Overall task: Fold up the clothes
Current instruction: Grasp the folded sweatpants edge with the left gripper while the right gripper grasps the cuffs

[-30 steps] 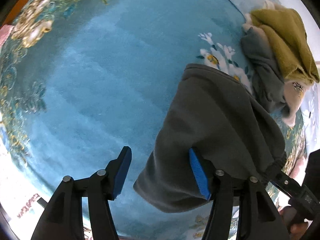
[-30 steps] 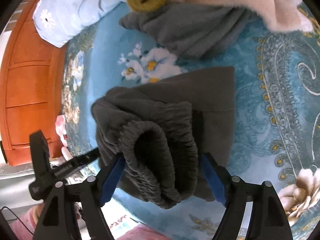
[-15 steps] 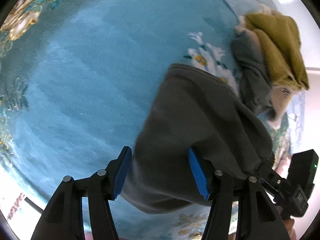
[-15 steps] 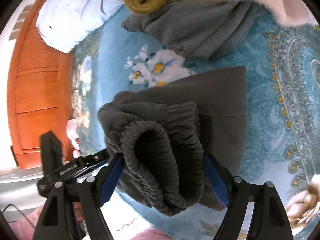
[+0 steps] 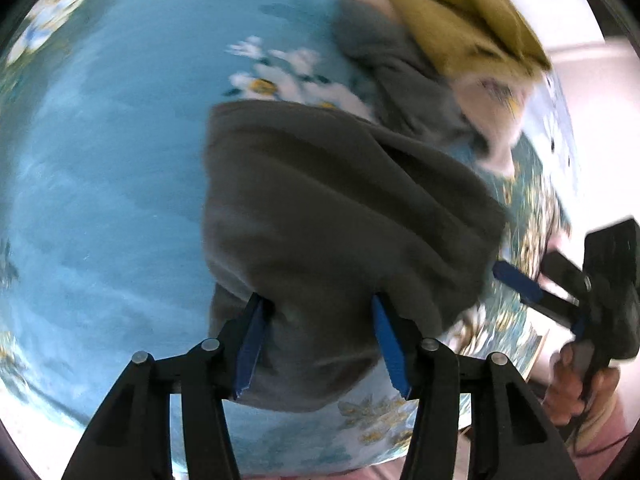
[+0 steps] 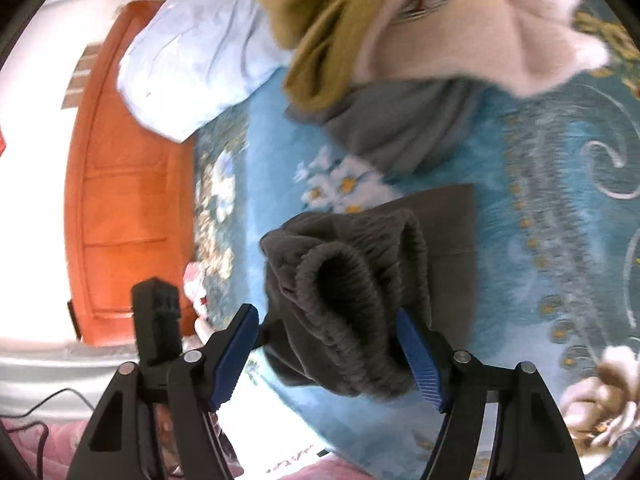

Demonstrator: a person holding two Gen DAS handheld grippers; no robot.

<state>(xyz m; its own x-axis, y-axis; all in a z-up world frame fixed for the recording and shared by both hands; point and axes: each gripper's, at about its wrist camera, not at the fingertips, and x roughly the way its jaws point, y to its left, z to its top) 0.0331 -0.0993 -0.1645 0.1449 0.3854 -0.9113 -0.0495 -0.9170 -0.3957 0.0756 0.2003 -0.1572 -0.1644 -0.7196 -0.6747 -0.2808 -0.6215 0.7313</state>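
Both grippers had swung toward the bed's clothes pile (image 5: 448,20); left gripper (image 5: 320,344) and right gripper (image 6: 328,360) jaws stayed spread around the grey garment (image 5: 340,208), gathered mid-fold.

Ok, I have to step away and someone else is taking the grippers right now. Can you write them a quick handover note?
Left gripper: open, its fingers astride a fold of the dark grey garment, not pinching.
Right gripper: open around the bunched elastic waistband.
The garment is partly folded on the blue floral blanket; its far part lies flat.
Unfolded pile behind: olive knit, grey piece, pink fleece.
Left to do: finish and set down this fold, then fold the pile.
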